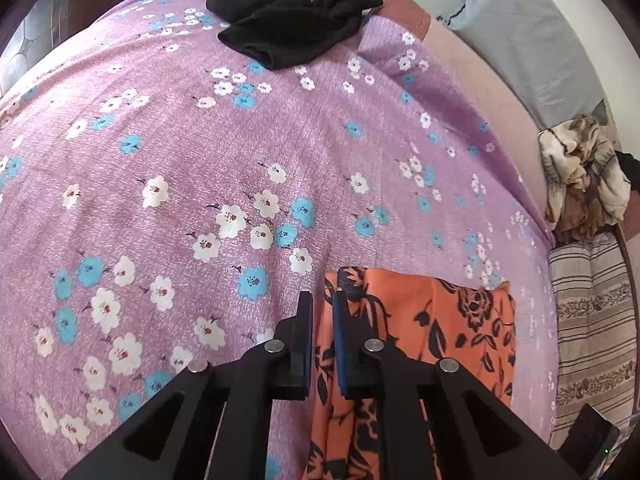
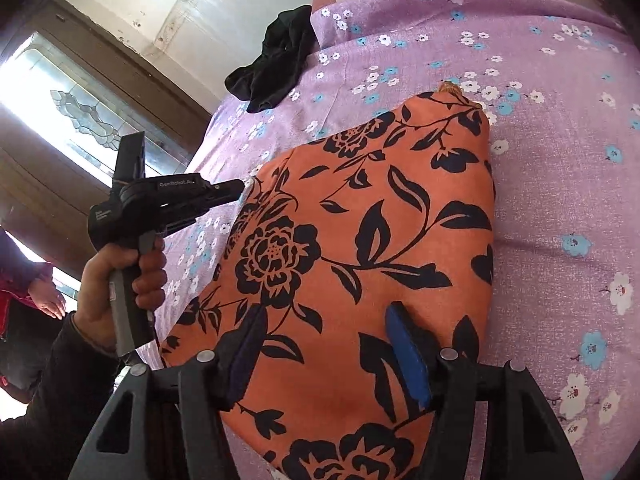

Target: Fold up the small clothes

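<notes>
So the orange cloth with the black rose-and-leaf print (image 2: 360, 248) is lying on the bed, on top of the purple bedsheet with white and blue flowers (image 1: 200, 140). It looks folded over into a rough slab, with a frayed tan corner sticking up at its far end.

The left claw (image 1: 322, 300) has its two black fingers drawn close together with just a narrow slot between them. In its own view, the near-left edge of the orange cloth runs up through that slot, but I can't make out whether the pads actually pinch it, so: clenched, grip unclear. From the right wrist view you can see a hand (image 2: 120, 280) wrapped around that tool's grey handle, with the tip sitting right at the left edge of the cloth.

The right claw (image 2: 328, 316) is spread wide, blue pads well apart, hanging over the near part of the orange cloth and not squeezing anything.

Far off on the sheet there's a crumpled black garment (image 1: 292, 12), well apart from the orange one. On the right side of the bed sit a grey pillow (image 1: 532, 48), a bunched beige patterned cloth (image 1: 580, 176) and a striped cushion (image 1: 592, 320).
</notes>
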A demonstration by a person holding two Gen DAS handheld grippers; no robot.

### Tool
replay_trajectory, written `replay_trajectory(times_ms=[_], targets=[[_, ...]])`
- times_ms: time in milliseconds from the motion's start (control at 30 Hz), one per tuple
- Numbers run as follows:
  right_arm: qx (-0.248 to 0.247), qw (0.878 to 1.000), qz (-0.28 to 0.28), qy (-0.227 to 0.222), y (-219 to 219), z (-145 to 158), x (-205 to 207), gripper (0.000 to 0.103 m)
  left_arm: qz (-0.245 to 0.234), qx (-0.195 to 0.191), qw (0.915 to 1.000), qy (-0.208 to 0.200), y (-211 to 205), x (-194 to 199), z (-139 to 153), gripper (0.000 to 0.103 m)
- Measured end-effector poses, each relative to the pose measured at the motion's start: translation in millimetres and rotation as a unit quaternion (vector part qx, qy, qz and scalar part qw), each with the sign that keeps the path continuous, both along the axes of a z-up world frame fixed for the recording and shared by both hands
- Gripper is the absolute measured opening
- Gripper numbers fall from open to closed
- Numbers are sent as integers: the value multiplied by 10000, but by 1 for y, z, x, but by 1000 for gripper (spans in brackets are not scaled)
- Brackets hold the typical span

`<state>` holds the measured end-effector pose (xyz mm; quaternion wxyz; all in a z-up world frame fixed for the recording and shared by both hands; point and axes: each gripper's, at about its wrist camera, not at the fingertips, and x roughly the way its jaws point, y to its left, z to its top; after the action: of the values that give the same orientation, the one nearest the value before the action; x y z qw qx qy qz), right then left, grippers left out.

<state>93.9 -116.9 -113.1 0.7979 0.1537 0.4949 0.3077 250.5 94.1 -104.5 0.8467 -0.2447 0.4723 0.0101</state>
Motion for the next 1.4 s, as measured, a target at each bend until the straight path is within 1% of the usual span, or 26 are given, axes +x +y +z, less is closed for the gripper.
replay_trajectory(times_ms=[33,67,100,133,167,233,300,333,367,400,467,500,567,667,767,833,933,967,1000,1067,1133,1200,1267,1333,1367,1400], targets=[[-14,10000,12,-20,1,0,0,68,-107,-25,9998,-137,-2,-13,8,9],[-12,10000,24,-35,1,1,0,71,-233,-69,9994,-247,-5,-27,16,14],[2,10000,40,-45,2,1,-1,75,-325,-127,9988,-348,-9,-43,22,28],[12,10000,59,-56,5,2,-2,76,-382,-117,9983,-422,-15,-59,26,33],[-10,10000,70,-70,6,2,-2,77,-457,-35,9978,-483,-27,-75,31,35],[-64,9999,72,-72,9,3,-1,78,-550,-5,9968,-577,-47,-107,35,35],[-35,10000,62,-36,8,4,-1,78,-638,1,9969,-454,-63,-128,25,35],[7,10000,49,-5,6,4,0,78,-615,9,9978,-236,-68,-135,13,35],[51,10000,39,26,5,3,1,78,-502,-6,9987,110,-69,-139,-4,26],[97,9999,23,51,4,3,1,78,-357,-77,9986,386,-67,-147,-20,12],[177,9998,-21,115,1,3,1,78,-127,-452,9986,263,-60,-160,-30,10],[197,9997,-22,147,0,3,1,78,-64,-508,9983,261,-57,-163,-29,9],[214,9996,-30,177,-2,5,1,78,-8,-570,9981,230,-54,-169,-21,9],[225,9994,-79,238,-6,9,0,78,-149,-412,9990,127,-55,-171,-10,9],[368,9988,-151,271,-12,12,-7,78,-145,-241,9988,404,-54,-166,-21,9],[367,9989,-106,284,-14,11,-14,78,-76,-180,9993,330,-54,-170,-12,10],[549,9979,-153,303,-27,21,-24,78,-144,262,9995,-102,-65,-175,21,12],[717,9968,-214,278,-35,26,-27,78,-235,352,9987,-293,-70,-175,33,21],[839,9958,-286,225,-44,31,-31,78,-291,461,9975,-440,-75,-173,41,37],[888,9948,-480,169,-63,35,-35,78,-363,734,9946,-638,-86,-165,51,53],[851,9934,-707,306,-80,26,-32,78,-489,773,9942,-572,-95,-148,46,53],[880,9894,-941,666,-95,8,-27,79,-533,705,9951,-439,-101,-136,33,53],[1050,9855,-981,898,-100,-6,-24,79,-562,755,9955,-126,-103,-129,13,52],[1134,9843,-926,990,-96,-13,-20,79,-581,810,9950,98,-106,-128,-6,45],[1164,9840,-870,1035,-91,-18,-18,79,-579,916,9941,79,-107,-129,-9,41],[1102,9840,-833,1126,-85,-24,-16,73,-588,951,9937,30,-108,-131,-9,40]])
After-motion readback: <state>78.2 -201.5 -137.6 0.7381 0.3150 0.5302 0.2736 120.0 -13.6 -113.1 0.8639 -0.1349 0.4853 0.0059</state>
